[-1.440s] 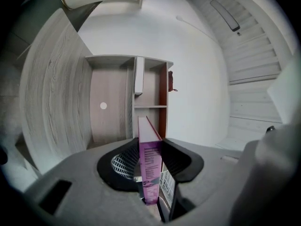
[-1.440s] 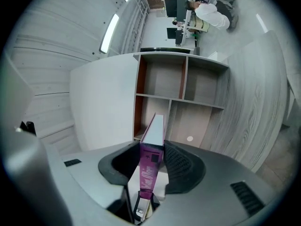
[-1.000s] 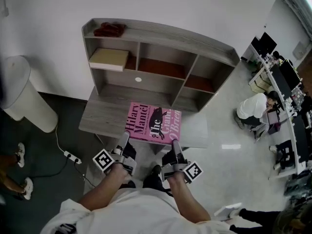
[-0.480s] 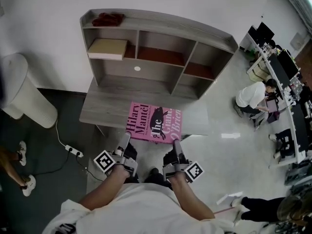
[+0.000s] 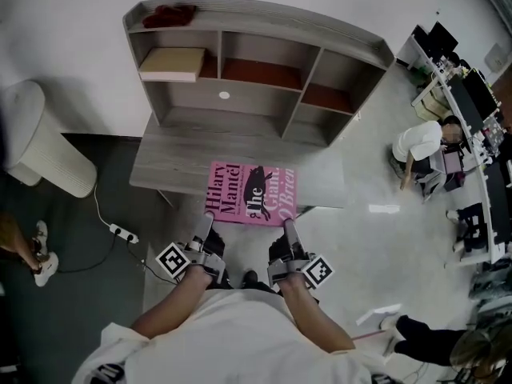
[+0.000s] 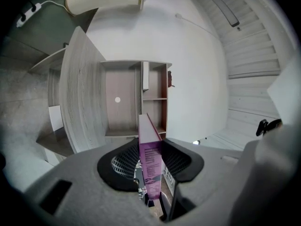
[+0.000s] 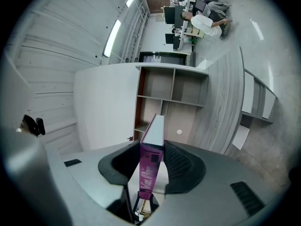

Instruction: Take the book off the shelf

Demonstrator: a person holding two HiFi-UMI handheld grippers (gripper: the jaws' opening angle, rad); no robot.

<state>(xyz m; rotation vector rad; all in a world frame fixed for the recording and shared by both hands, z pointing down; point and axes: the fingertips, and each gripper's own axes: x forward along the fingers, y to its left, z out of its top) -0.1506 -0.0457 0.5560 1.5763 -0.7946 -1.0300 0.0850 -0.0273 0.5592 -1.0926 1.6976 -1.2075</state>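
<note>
A flat pink book (image 5: 250,194) is held over the front edge of the grey wood-grain desk (image 5: 164,170), well clear of the boxy cubby shelf (image 5: 256,24). Its near edge is clamped by the left gripper (image 5: 206,221) and right gripper (image 5: 288,226). In the gripper views only a thin purple edge is shown, pinched between ribbed black pads (image 6: 176,160). The cover lettering is seen only from the head view. Glossy pale floor (image 5: 360,190), plain white wall (image 5: 72,22).

Shelf (image 5: 264,50) stands along desk (image 5: 168,166) back edge. Book (image 5: 250,193) lies flat over front edge, mid, overhanging; L gripper (image 5: 205,224) & R gripper (image 5: 289,229) clamp its near side. Box (image 5: 170,62) in top-L compartment, cloth (image 5: 168,14) on shelf top, L end. Bin (image 5: 44,154) & power strip (image 5: 122,234) on floor L of desk.
</note>
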